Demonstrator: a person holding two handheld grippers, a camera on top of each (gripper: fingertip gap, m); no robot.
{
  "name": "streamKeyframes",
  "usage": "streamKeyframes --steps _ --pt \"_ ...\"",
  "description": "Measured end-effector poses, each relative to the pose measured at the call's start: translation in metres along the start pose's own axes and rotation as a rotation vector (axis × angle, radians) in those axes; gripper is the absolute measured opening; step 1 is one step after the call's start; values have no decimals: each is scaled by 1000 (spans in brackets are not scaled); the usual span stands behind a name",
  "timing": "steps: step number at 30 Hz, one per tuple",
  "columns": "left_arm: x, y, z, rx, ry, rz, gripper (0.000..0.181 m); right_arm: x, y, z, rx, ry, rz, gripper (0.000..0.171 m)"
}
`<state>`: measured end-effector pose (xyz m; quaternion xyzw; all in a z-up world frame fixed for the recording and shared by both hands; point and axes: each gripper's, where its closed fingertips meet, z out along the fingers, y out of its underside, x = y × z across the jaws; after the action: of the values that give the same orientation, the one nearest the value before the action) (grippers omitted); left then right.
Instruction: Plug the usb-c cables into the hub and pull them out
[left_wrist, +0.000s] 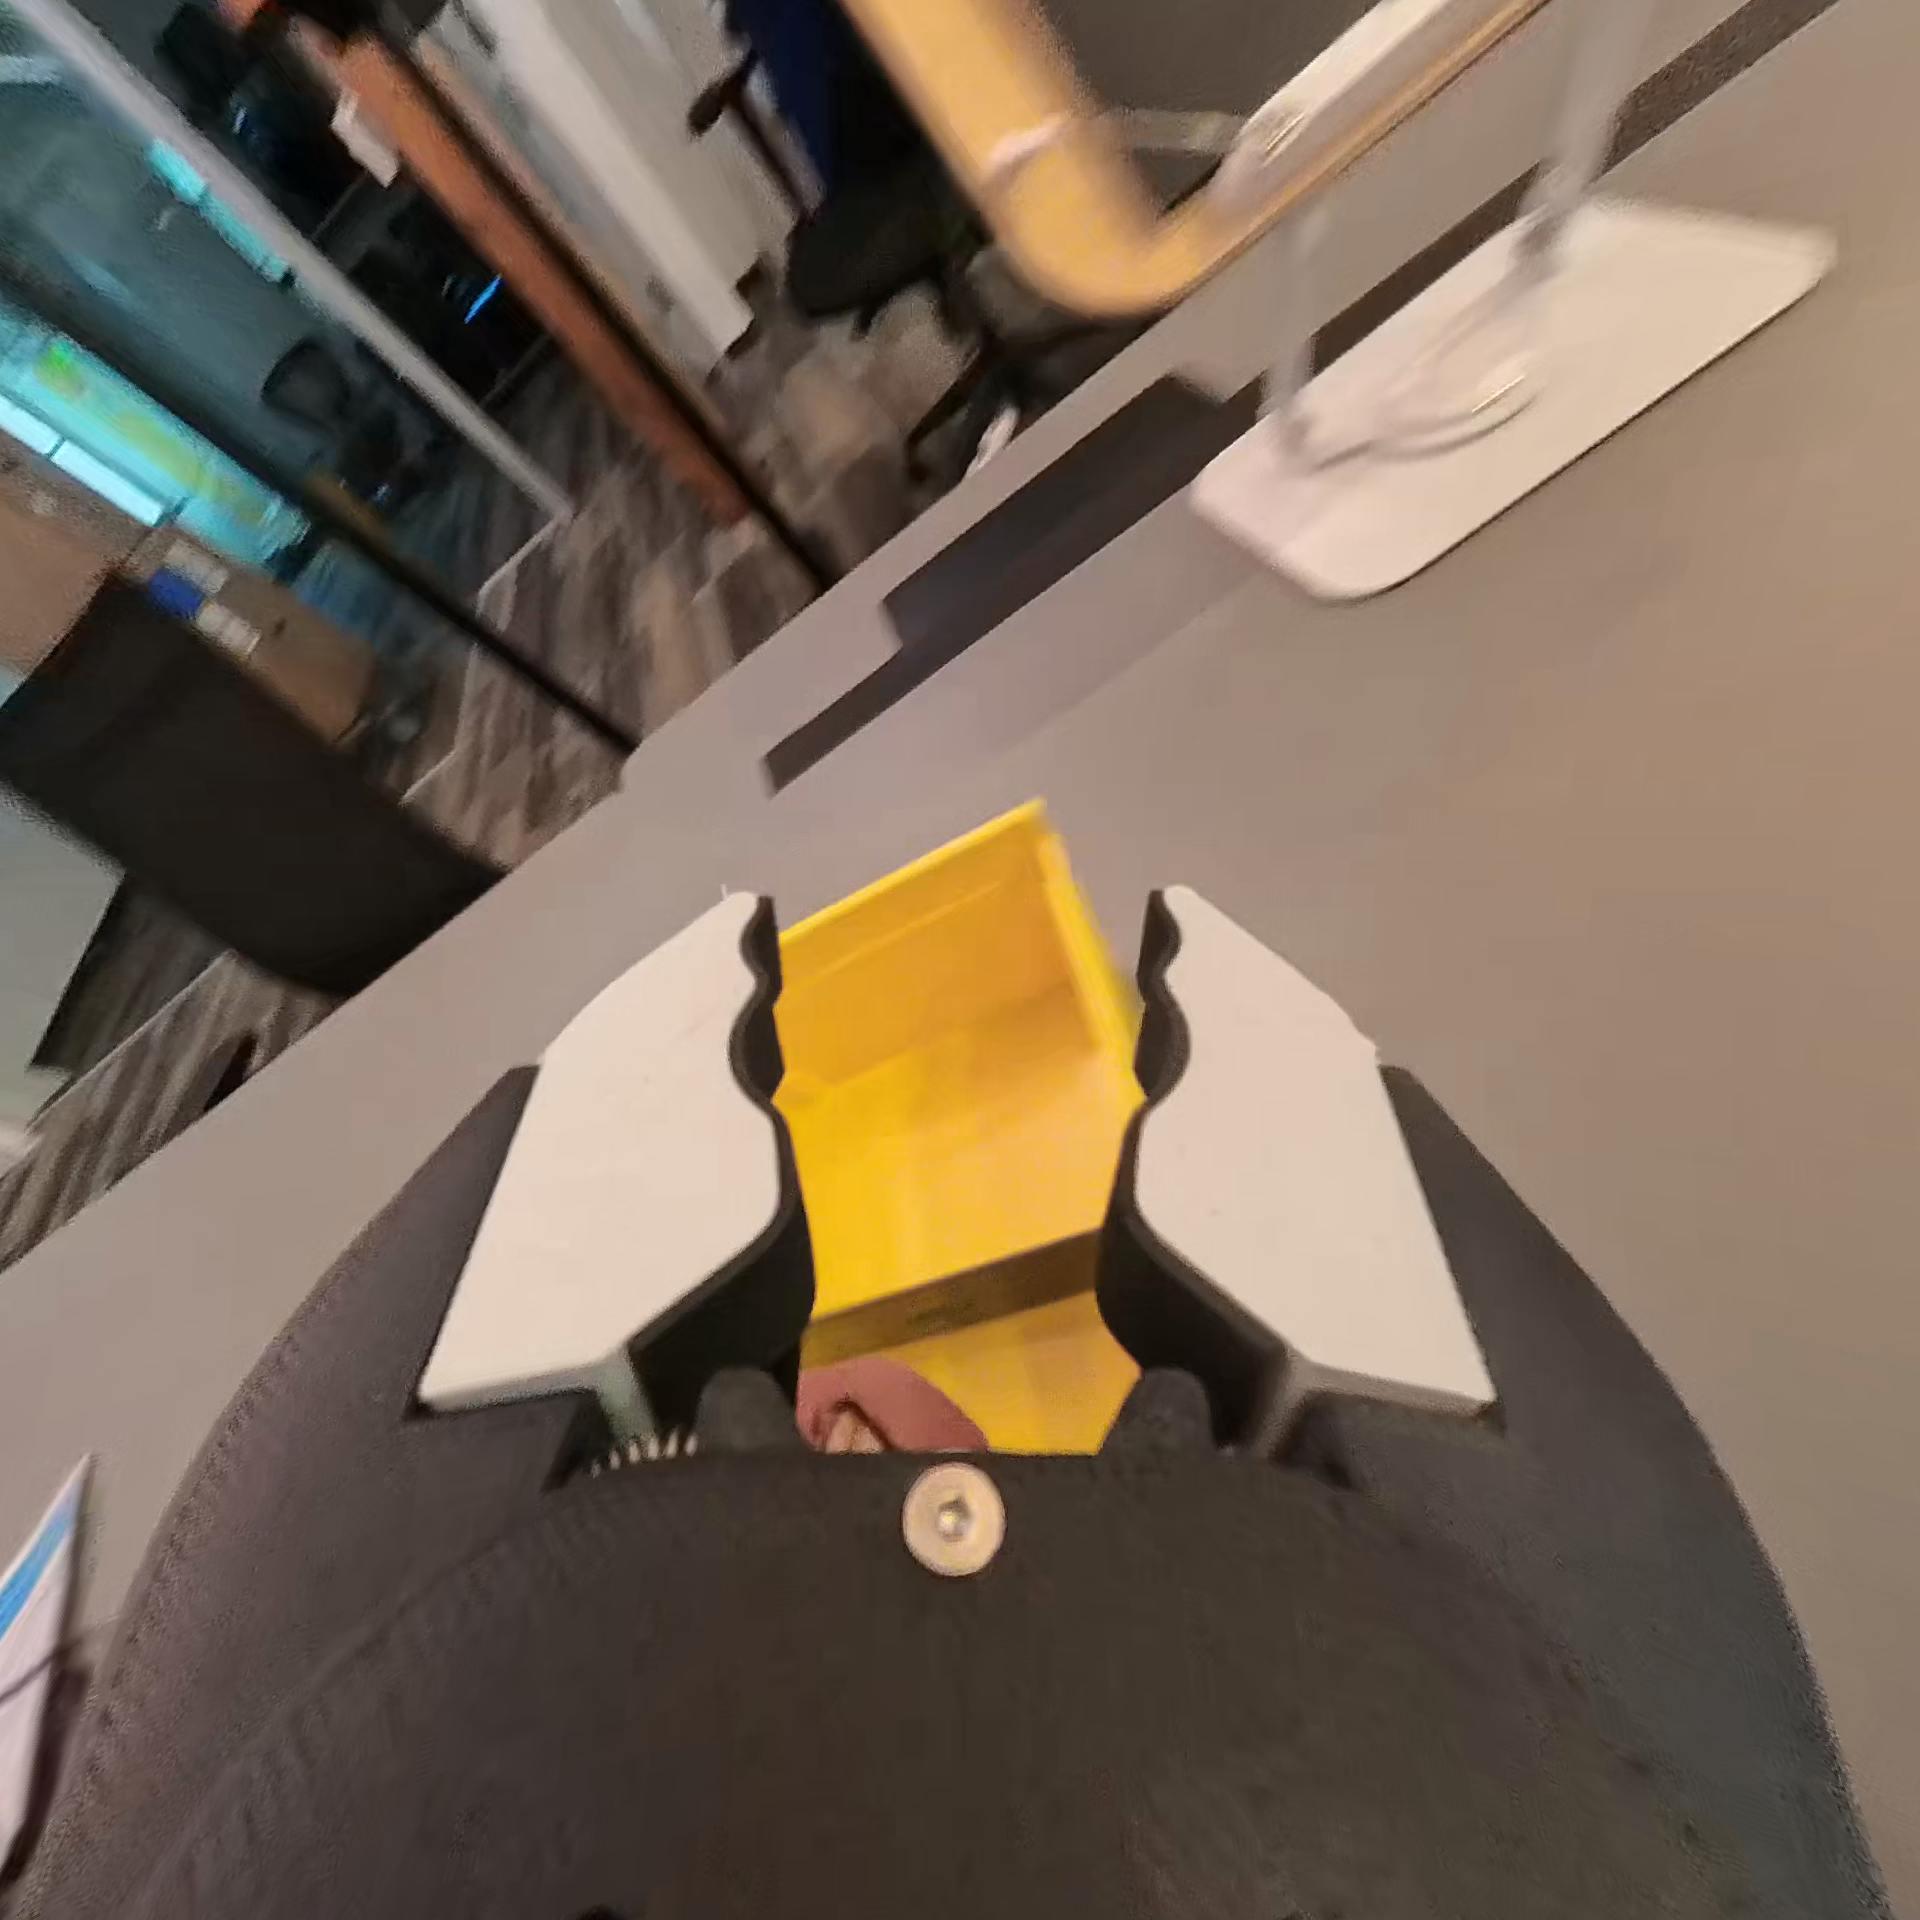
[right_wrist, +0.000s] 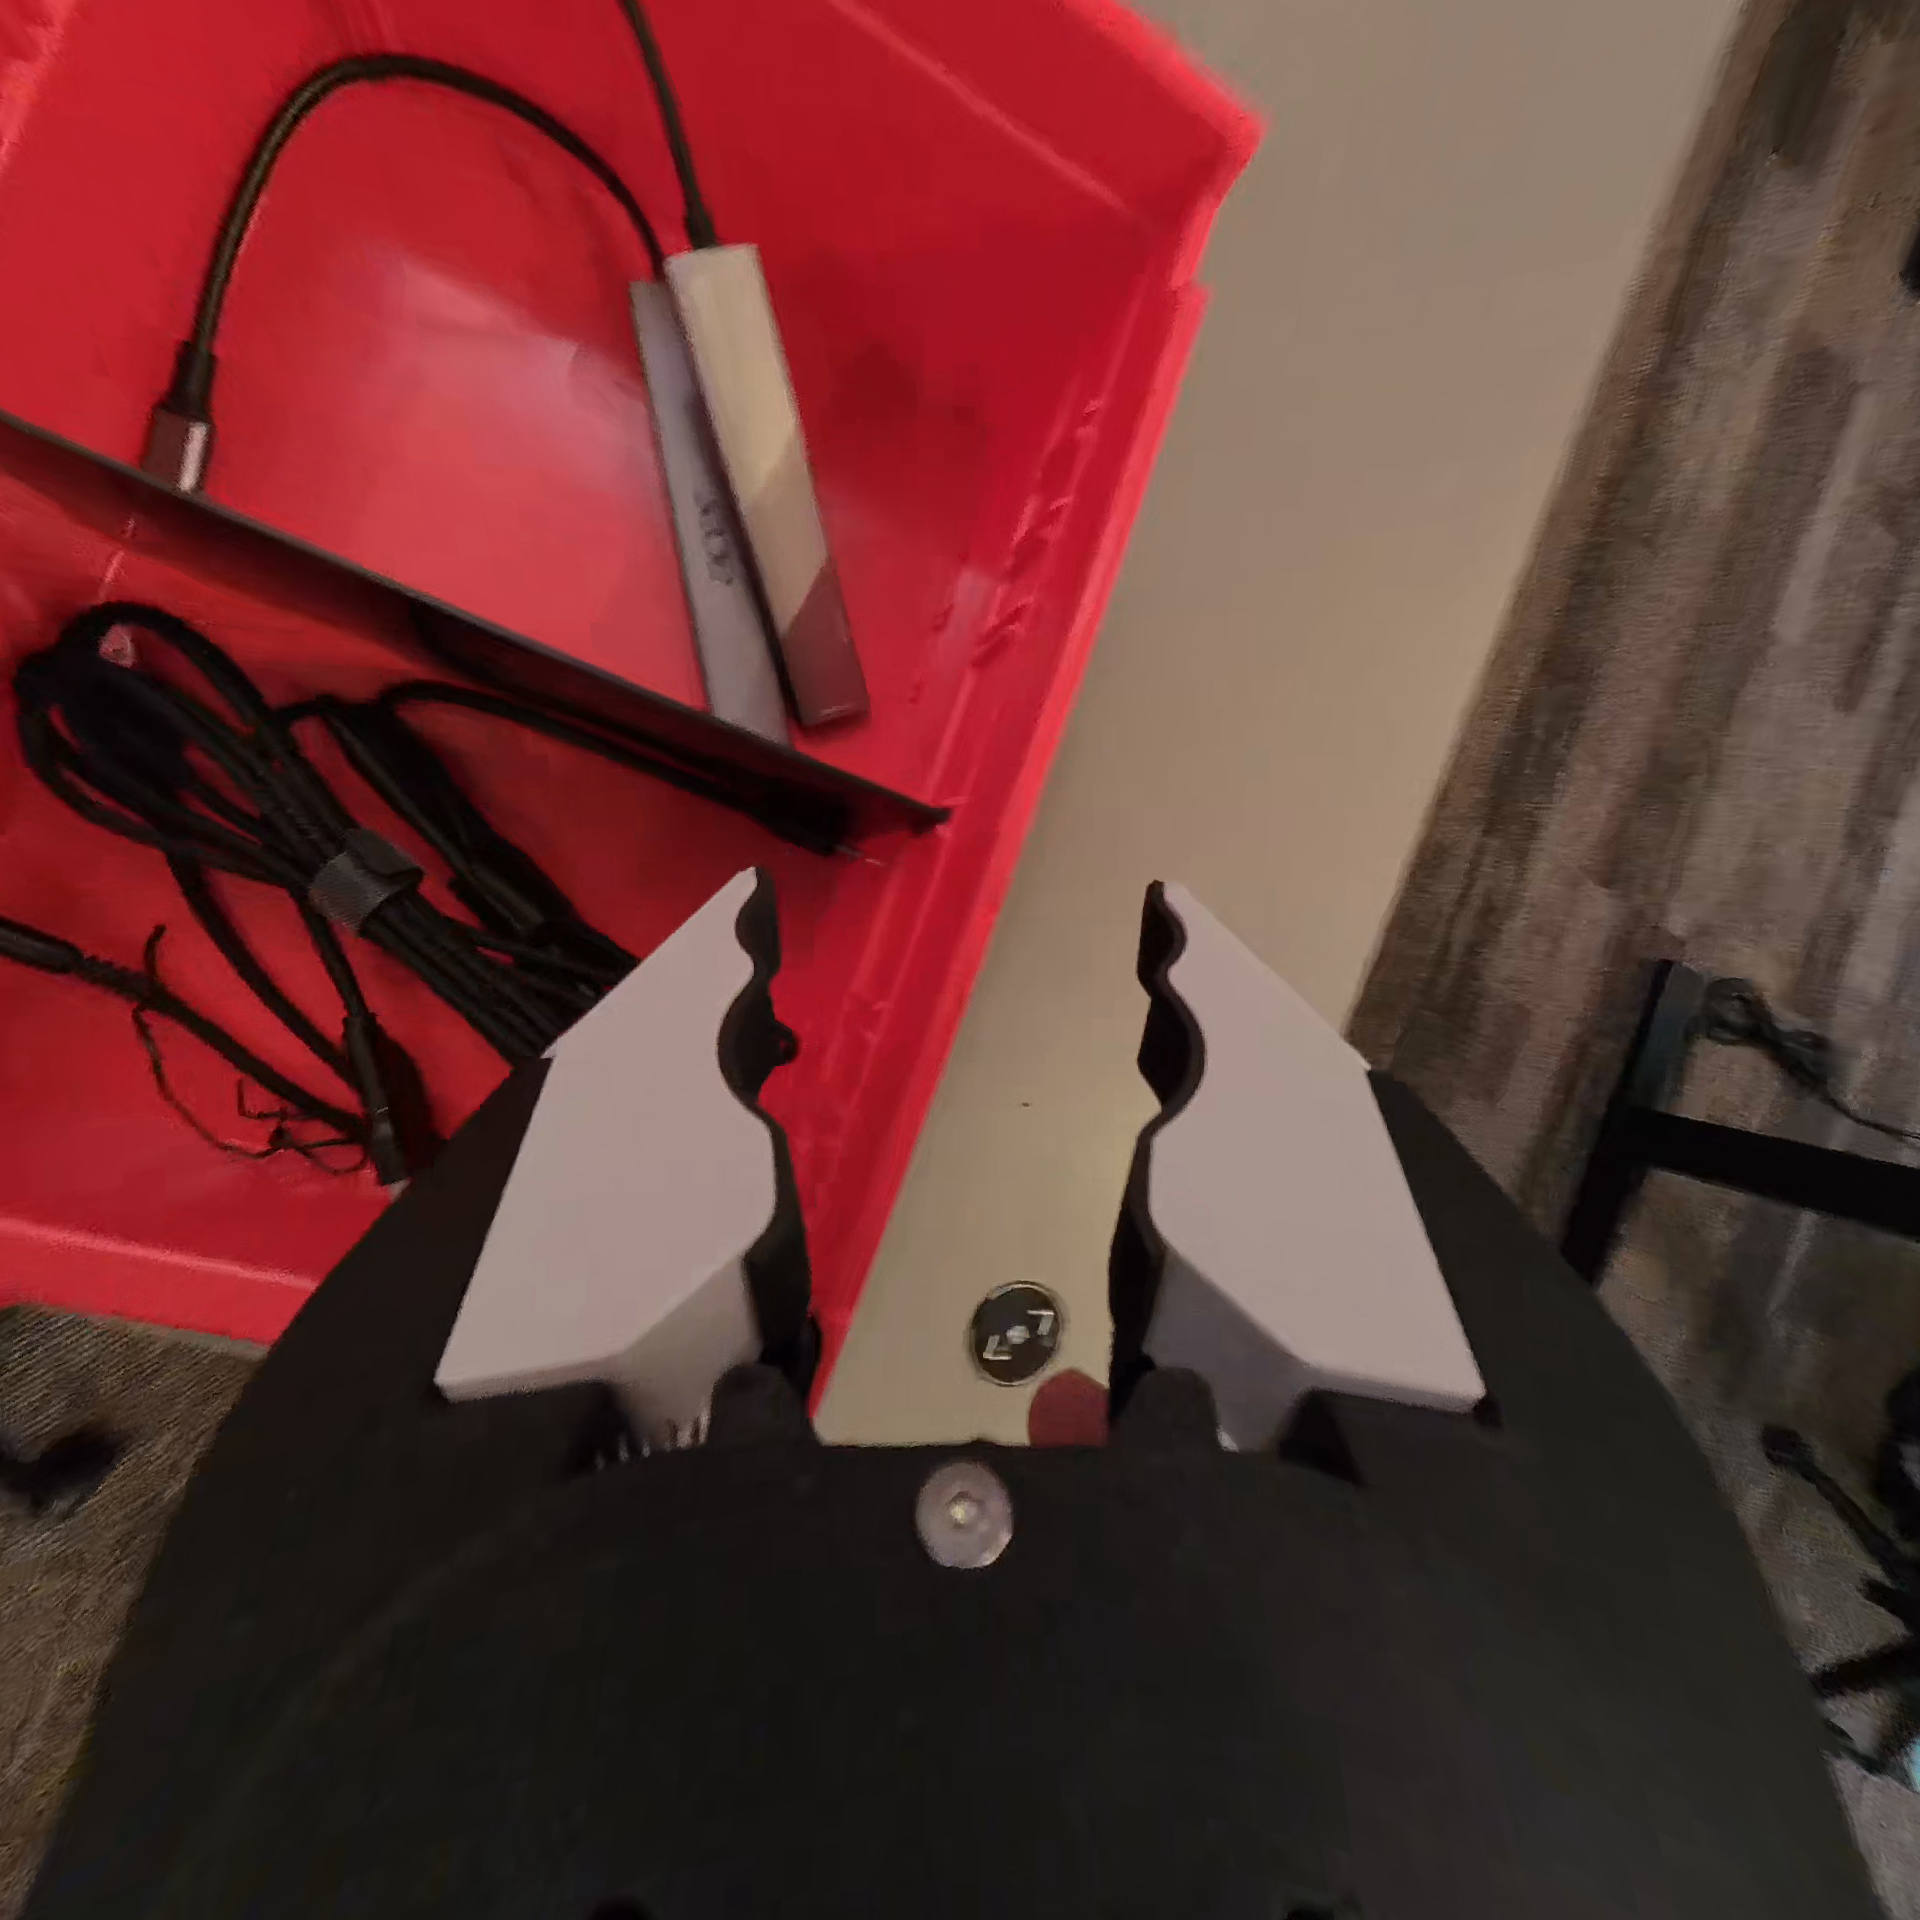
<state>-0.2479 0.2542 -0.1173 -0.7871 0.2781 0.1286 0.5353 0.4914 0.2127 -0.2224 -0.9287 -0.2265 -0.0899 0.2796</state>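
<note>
My right gripper has its jaws spread wide with nothing between them; it hangs over the right-hand rim of the red plastic bin, so through the gap I see red wall on 1 side and pale surface on the other. My left gripper is likewise wide and empty, and a small yellow plastic bin sits on the grey surface behind the gap; I judge it merely lies in line, not gripped.

Moving out in the right wrist view, a dark divider splits the red bin into 2 compartments. The slim grey metal hub, with its own black lead curling away, lies in the far one. The bundled black braided usb-c cables, bound by a strap, lie in the near one, probably kept apart to stop tangling.

I judge nothing is plugged yet; the first reach is still ahead. Both views are blurred.
</note>
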Motion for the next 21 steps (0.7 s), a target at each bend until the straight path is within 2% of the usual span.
streamKeyframes --steps 4,7,12,13,17,21 --pt "-60 80 6 -208 -28 -122 76 -20 13 21 -40 -73 -6 60" --pt "-96 137 6 -325 -99 -131 75 -24 13 33 -37 -60 3 56" --pt "-94 215 10 -507 -17 -125 84 -18 5 36 0 -21 70 23" --pt "-93 221 10 -527 -19 -83 84 -20 3 36 5 -28 73 20" --pt "-98 228 6 -602 -25 -20 61 -38 -7 35 36 -83 103 20" --pt "-127 220 0 -491 -102 -117 62 -53 -12 33 37 -80 99 22"
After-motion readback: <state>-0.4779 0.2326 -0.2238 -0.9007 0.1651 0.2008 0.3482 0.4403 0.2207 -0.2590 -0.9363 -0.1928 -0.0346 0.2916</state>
